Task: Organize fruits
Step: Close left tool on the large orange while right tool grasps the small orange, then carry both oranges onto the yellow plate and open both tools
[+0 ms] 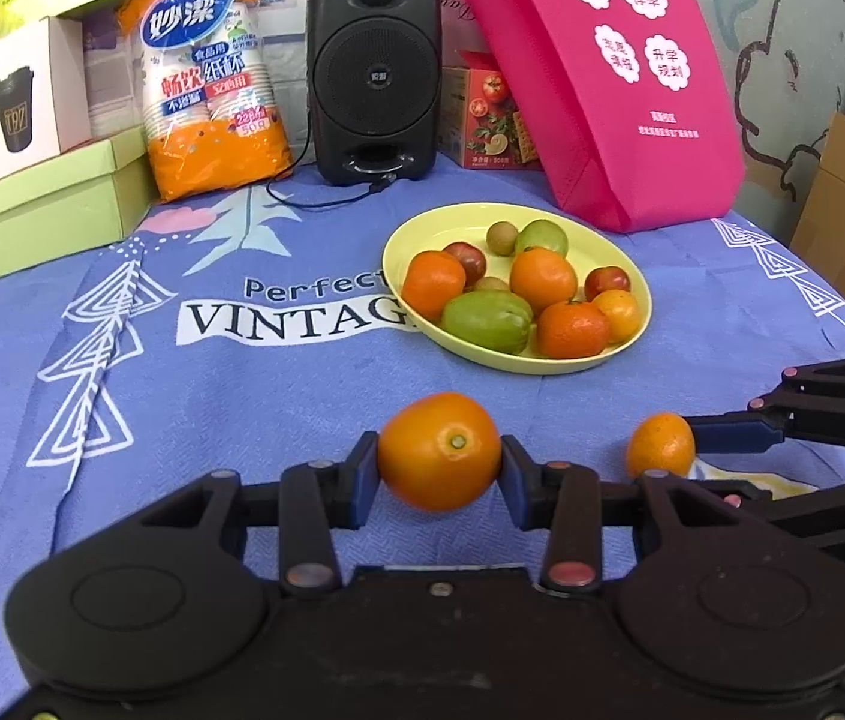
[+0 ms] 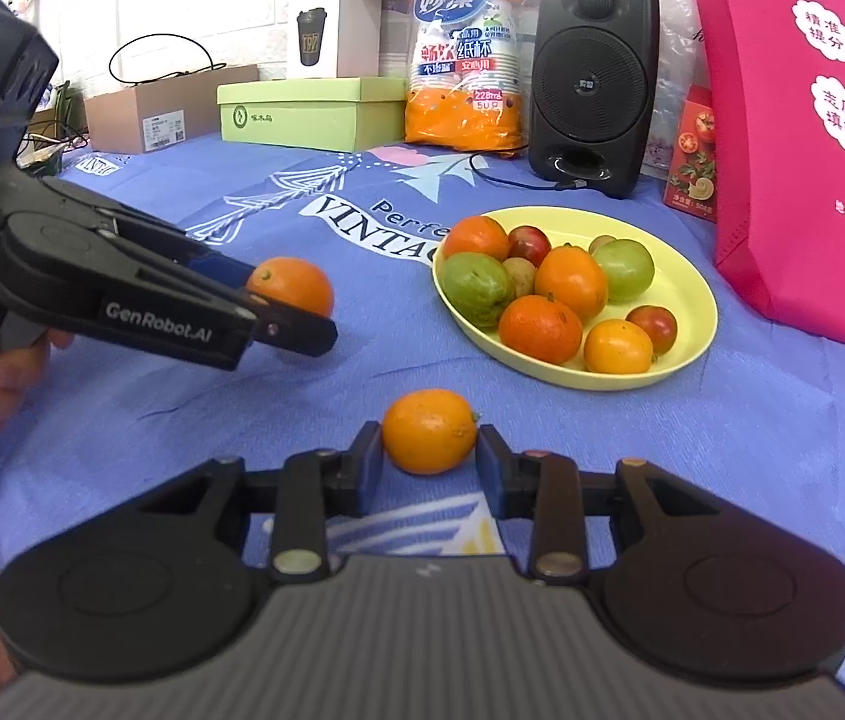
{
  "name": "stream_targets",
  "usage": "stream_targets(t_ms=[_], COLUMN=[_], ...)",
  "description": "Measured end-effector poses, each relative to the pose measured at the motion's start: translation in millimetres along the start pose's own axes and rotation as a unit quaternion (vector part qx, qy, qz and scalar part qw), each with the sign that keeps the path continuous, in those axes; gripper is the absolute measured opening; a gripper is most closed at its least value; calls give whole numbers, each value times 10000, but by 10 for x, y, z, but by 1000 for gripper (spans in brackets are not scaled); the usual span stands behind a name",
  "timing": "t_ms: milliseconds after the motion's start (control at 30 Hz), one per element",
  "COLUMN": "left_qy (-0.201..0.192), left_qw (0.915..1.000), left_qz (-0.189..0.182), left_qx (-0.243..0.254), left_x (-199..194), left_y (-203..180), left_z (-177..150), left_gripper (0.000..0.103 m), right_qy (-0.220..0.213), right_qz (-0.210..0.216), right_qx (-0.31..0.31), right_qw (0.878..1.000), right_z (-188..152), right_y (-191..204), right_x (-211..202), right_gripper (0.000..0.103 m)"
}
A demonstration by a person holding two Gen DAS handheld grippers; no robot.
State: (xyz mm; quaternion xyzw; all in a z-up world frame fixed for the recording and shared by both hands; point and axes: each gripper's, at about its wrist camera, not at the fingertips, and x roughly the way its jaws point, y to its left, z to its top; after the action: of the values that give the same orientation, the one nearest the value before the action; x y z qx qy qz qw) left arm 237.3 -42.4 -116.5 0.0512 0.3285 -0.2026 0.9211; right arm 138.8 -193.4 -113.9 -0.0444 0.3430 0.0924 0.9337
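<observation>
Oranges sit pinched in both grippers' jaws, left gripper (image 1: 440, 461) and right gripper (image 2: 429, 451), near the yellow plate (image 1: 632, 252) of fruit.

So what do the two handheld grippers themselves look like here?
Both are matte black plastic with rounded housings, linkage bars on metal pivot pins and blue-padded jaws. The left gripper carries white "GenRobot.AI" lettering on its side and a dark blue body behind. The right gripper has a ribbed grey top.
</observation>
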Motion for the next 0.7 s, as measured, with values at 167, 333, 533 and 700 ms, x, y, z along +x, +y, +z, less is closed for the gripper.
stream_targets(t_ms=[167, 333, 533, 700], left_qy=[-57, -181, -327, -327], left_qw=[10000, 9996, 9987, 9984], left_qz=[-29, -125, -219, -239], left_qx=[69, 148, 319, 395], left_x=[-105, -225, -212, 78], left_y=[-77, -158, -219, -175], left_z=[24, 85, 287, 595], left_gripper=[41, 41, 41, 41], right_qy=[-35, -99, -273, -415], right_qz=[-30, -102, -253, -468], right_qx=[13, 64, 111, 114], right_qw=[10000, 9999, 9992, 9980], right_z=[-46, -61, 30, 214], right_y=[-17, -90, -269, -531], right_x=[-106, -193, -245, -175], right_gripper=[33, 33, 33, 33])
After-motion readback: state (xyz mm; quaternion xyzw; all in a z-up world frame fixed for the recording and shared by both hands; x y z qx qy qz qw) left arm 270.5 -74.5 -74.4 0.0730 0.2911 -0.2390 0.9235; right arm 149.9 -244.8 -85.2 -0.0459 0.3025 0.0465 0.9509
